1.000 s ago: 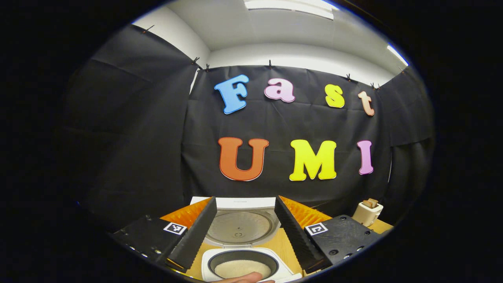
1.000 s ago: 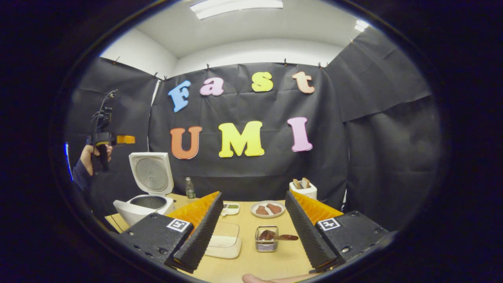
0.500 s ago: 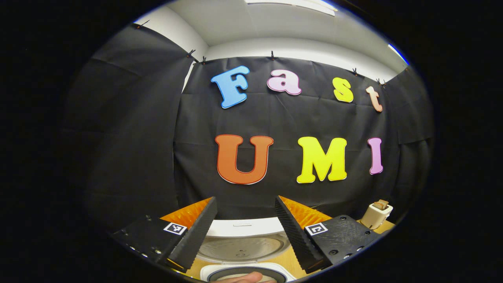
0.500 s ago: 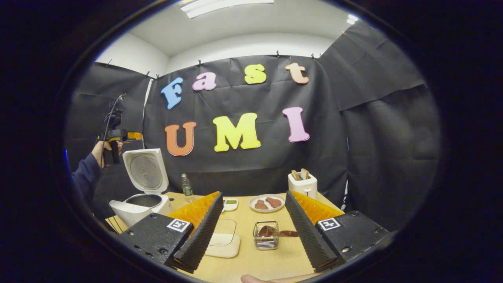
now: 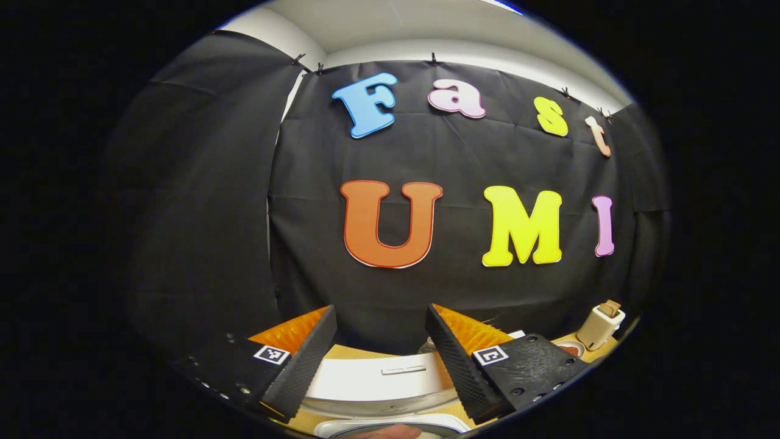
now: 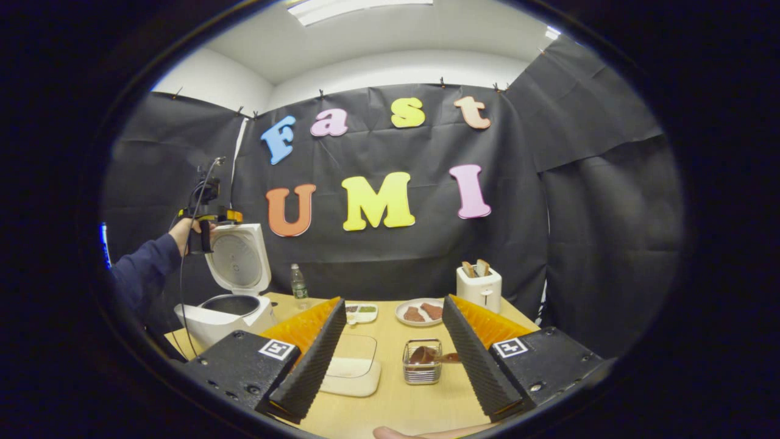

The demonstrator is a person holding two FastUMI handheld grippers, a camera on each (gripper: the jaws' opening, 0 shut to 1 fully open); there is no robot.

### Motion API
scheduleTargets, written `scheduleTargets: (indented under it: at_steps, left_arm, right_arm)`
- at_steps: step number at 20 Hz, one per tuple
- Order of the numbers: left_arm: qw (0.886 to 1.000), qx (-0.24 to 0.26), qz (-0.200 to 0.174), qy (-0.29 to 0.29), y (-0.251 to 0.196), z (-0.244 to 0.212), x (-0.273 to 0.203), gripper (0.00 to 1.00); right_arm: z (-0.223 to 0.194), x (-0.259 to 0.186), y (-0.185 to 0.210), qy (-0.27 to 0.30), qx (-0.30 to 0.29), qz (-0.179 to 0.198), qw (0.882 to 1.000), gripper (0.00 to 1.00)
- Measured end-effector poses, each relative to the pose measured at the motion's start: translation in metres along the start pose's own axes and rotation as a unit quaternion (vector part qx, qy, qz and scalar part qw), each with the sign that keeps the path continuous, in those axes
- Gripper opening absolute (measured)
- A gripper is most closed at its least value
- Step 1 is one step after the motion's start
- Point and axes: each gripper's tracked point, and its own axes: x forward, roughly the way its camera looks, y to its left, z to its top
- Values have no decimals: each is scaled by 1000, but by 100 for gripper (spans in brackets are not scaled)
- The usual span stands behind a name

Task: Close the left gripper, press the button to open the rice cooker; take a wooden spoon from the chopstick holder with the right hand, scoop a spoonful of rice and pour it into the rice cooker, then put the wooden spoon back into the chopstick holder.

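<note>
**Cooker open, spoon waiting in the holder**

The rice cooker (image 6: 226, 308) sits at the table's (image 6: 390, 402) left edge with its lid (image 6: 239, 259) standing upright; I judge the button step done. It looks heavy and rigid, with a hinged lid that could swing if knocked, so it wants no handling, only a clear path over its dark inner pot.

Toward the front edge, between the right gripper's fingers as the right gripper view shows it, lies a shallow rice container (image 6: 353, 369), pale and lidless; whether it slides easily under a scooping push I cannot tell.

Just right of it stands the chopstick holder (image 6: 421, 369), a small wire basket, light by the look of it and liable to tip or drag if the spoon snags. The wooden spoon (image 6: 430, 356) rests in it, handle pointing right. It should be stiff, light and fairly grippy; the free handle end is the place to take hold.

The right gripper (image 6: 393, 360) hangs spread wide, touching nothing. The left gripper (image 5: 381, 360) is likewise spread and empty above the lid's top edge, seen far off in the right gripper view in a hand (image 6: 183, 230).
</note>
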Motion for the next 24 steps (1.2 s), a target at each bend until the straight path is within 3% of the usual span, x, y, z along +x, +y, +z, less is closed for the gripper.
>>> scheduleTargets:
  at_steps: [7,15,20,24]
  left_arm:
    - [999,11,19,24,2,-9,-5,96]
    - [999,5,3,43,-12,-31,-70,96]
    - [998,-1,6,66,-16,-58,-110,98]
    - [994,-11,2,109,-26,-93,-133,95]
  right_arm:
    - [0,-14,6,10,0,-2,1000,100]
    - [9,-55,11,-12,-8,9,1000,100]
    - [17,-76,-3,-29,9,-5,1000,100]
    - [17,-89,-6,-30,10,-3,999,99]
